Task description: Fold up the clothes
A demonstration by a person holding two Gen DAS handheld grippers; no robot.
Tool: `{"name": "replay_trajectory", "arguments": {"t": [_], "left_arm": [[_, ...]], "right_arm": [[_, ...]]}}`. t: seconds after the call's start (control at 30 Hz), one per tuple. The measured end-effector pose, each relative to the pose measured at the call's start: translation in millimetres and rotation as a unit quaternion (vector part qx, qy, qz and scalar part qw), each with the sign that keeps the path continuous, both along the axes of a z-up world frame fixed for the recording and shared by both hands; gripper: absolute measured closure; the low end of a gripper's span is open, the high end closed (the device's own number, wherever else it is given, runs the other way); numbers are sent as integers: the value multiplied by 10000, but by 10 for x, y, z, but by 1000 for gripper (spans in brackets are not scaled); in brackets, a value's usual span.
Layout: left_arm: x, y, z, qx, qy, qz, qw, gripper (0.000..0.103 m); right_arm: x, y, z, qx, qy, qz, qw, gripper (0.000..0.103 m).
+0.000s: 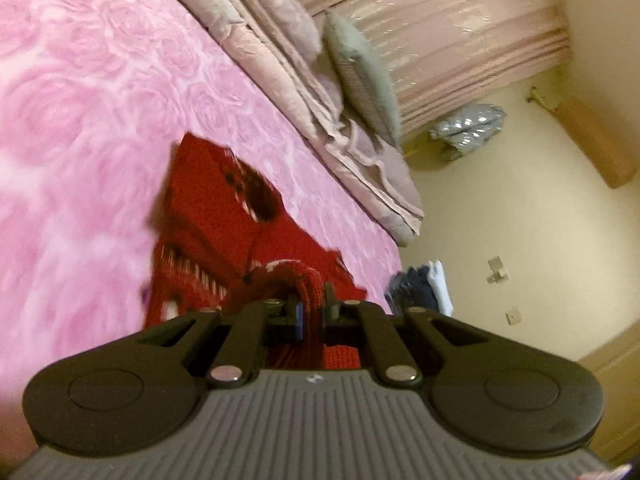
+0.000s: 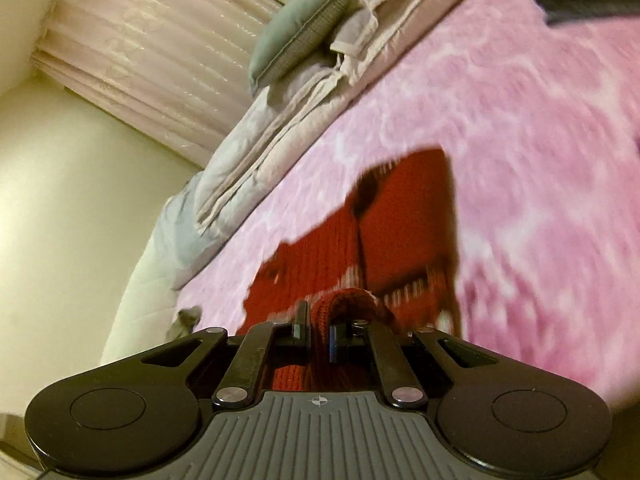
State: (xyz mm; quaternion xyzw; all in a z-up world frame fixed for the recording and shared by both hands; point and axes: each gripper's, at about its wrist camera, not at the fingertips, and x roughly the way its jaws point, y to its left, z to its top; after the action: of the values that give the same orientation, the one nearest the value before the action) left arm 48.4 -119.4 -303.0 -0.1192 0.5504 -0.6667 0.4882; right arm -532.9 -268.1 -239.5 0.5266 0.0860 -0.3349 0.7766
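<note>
Here no box or basket shows; the bed (image 1: pixel 80 120) itself carries the red sweater (image 1: pixel 208 216), which lies on the pink rose-patterned cover near the bed's edge that faces the cream floor (image 1: pixel 500 216). The left tongs (image 1: pixel 314 308) are closed on a bunched ridge of red knit, which rises between the two tips; the rest of the sweater spreads away ahead of them toward the middle of the bed. The right tongs (image 2: pixel 319 326) are likewise clamped on a hump of the same sweater (image 2: pixel 404 216), its body stretching forward and to the right. A stack of folded quilts (image 2: pixel 280 120) lies along the far edge of the bed; a grey-green cushion (image 2: pixel 296 48) leans on it; both views are blurred.
</note>
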Motion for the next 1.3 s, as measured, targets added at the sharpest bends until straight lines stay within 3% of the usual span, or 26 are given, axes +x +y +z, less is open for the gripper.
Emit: {"name": "replay_trajectory", "arguments": {"t": [0.1,0.13,0.17,0.23,0.33,0.43,0.57,0.7,0.93,1.3], "left_arm": [[113,-637,-258,318,113,186,9993,95],[152,-813,-356,447,112,265,9986,95],[187,-938,-436,610,60,373,9974,95],[255,-1181,-593,924,-44,583,9940,93],[367,-1192,-629,873,-264,672,9936,82],[411,-1053,-577,643,-802,535,9933,82],[368,-864,-522,379,-1165,147,9924,82],[219,-799,-487,268,-1636,-373,9855,82],[-63,-918,-383,-19,-2484,-661,9664,81],[-218,-1521,-440,32,-2833,-655,9568,67]], "right_arm": [[234,-540,-203,247,81,-251,9993,97],[275,-703,-325,418,119,-398,9983,85],[310,-862,-449,595,157,-551,9966,63],[309,-1043,-630,729,308,-894,9929,43],[188,-1004,-664,329,404,-922,9944,43],[42,-881,-642,-162,623,-824,9945,43],[-97,-643,-577,-842,1053,-578,9892,43],[-225,-551,-589,-835,844,-494,9917,43],[148,-528,-536,-1440,1636,172,9758,43],[482,-1010,-706,-1436,1632,281,9757,43]]}}
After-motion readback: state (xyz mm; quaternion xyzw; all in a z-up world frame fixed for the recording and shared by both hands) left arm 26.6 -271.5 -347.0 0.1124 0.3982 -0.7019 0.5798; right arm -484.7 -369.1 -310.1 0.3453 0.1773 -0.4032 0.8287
